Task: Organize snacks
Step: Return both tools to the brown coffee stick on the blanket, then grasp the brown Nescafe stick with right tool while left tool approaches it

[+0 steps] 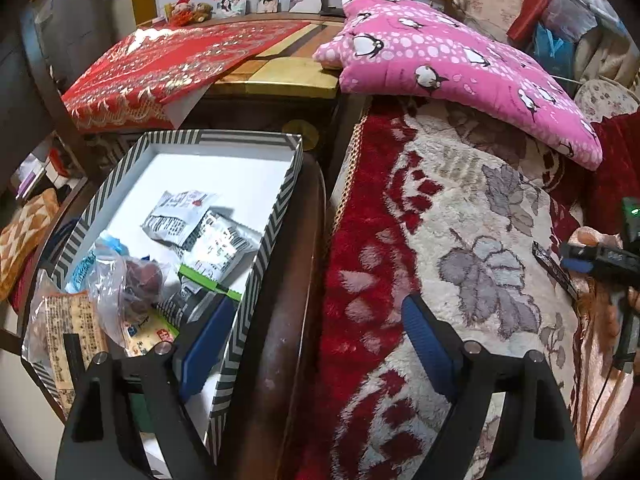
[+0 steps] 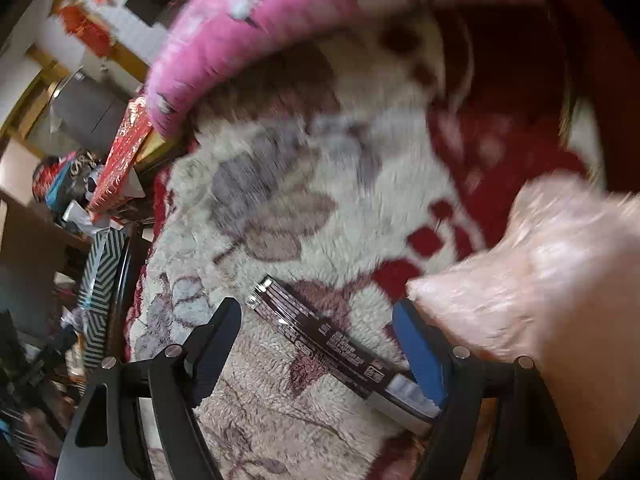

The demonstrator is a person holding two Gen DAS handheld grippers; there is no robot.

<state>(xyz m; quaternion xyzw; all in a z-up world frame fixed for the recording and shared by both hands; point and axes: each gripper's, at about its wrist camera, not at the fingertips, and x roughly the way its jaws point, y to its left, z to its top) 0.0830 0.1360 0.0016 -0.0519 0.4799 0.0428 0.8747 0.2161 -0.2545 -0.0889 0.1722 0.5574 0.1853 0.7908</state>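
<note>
Lying on the blanket [image 2: 304, 184], the dark snack bar [image 2: 320, 340] sits between the open right tongs [image 2: 320, 332].

The box [image 1: 276, 216] carries black-and-white chevron stripes on its walls and is plain white inside. The packets [image 1: 200, 228] in it are white with dense black print; a green-edged pack [image 1: 208, 280] lies beside them. The blanket [image 1: 460, 240] is cream with grey leaf shapes and a deep red border. The pillow [image 1: 452, 64] is pink with white dots and black-and-white penguins. The cloth [image 1: 168, 68] is red with gold pattern. The snack bar [image 2: 320, 340] is dark brown with white print. The fingers [image 1: 428, 344] have blue pads on black frames.
</note>
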